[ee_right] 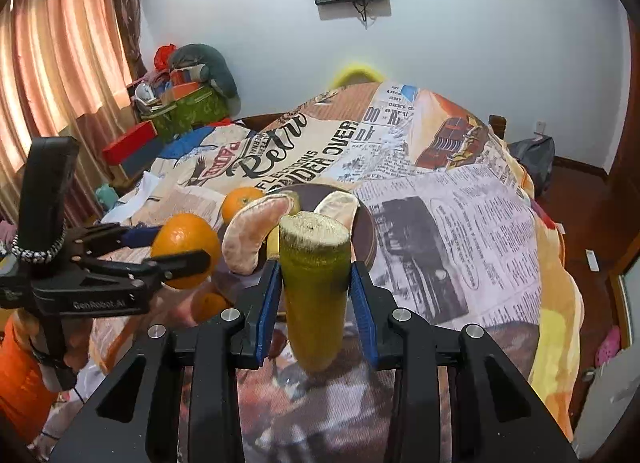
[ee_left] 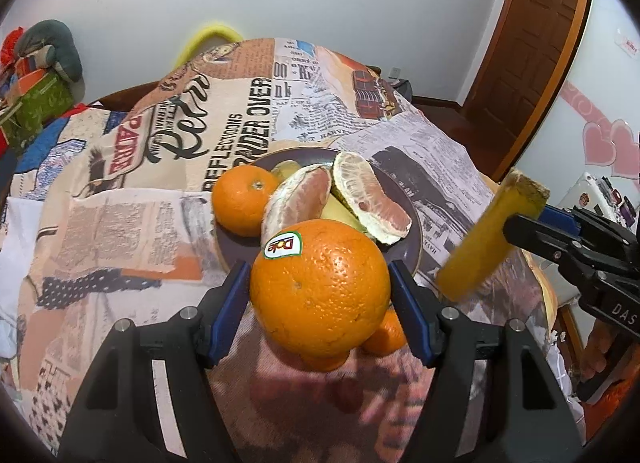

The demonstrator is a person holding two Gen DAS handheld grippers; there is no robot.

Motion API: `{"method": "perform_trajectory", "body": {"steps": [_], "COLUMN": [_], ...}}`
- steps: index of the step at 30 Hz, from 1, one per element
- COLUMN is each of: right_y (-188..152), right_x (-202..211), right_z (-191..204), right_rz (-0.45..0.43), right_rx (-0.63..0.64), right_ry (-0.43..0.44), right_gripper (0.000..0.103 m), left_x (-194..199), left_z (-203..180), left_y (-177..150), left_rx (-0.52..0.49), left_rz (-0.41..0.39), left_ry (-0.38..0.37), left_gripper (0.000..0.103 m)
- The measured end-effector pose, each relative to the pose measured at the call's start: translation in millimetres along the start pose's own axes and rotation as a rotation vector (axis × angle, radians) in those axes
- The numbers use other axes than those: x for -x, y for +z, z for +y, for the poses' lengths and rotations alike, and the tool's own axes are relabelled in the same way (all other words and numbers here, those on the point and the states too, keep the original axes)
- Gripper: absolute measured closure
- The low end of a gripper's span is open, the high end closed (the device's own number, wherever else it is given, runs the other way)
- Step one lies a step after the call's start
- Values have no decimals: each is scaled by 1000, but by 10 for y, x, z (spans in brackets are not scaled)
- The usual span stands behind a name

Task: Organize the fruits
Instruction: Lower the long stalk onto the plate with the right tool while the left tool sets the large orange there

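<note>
Left wrist view: left gripper [ee_left: 320,295] clamps a big orange [ee_left: 320,287] between its blue pads, Dole sticker [ee_left: 282,244] on the fruit's upper left, orange lifted off the cloth. Beyond it, a dark plate [ee_left: 414,239] sits mid-table on the newspaper-print tablecloth [ee_left: 120,223]. On the plate: a smaller orange [ee_left: 242,199] at its left edge, two peeled pomelo segments [ee_left: 298,195] leaning together in the middle, something yellow-green under them, cannot tell what. Two more small oranges [ee_left: 384,333] lie on the cloth below the held one, mostly hidden.

Right side of same view: right gripper [ee_left: 516,231] holds a yellow-green fruit piece [ee_left: 488,239], tilted, cut end up, off the plate's right rim and clear of the cloth.

Right wrist view: right gripper [ee_right: 316,295], jaws narrow, pads pressed on both sides of that fruit piece [ee_right: 314,287], rough pale cut face on top. Plate [ee_right: 366,231] just behind it. Left gripper [ee_right: 176,255] comes in from the left with the big orange [ee_right: 184,249] gripped, near the plate's left edge. A sleeve in orange [ee_right: 20,375] at bottom left.
</note>
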State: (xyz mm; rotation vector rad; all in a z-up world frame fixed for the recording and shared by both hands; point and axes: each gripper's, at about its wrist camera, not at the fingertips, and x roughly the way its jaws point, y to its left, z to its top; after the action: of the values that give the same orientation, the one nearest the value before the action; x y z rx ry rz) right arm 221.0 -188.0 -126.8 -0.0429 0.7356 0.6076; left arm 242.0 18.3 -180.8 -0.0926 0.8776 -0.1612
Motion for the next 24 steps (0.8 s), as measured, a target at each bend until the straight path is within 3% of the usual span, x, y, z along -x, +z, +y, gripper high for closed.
{"method": "perform_trajectory", "body": {"steps": [24], "right_y": [256], "right_x": [-483], "right_z": [-77], "right_rz": [11], "right_rx": [16], "right_ry": [35], "right_gripper": [71], "left_x": [-513], "left_z": [-30], "left_y": [117], "left_rx": [-48], "left_rz": [47], "left_ry": [-3], "left_gripper": [33]}}
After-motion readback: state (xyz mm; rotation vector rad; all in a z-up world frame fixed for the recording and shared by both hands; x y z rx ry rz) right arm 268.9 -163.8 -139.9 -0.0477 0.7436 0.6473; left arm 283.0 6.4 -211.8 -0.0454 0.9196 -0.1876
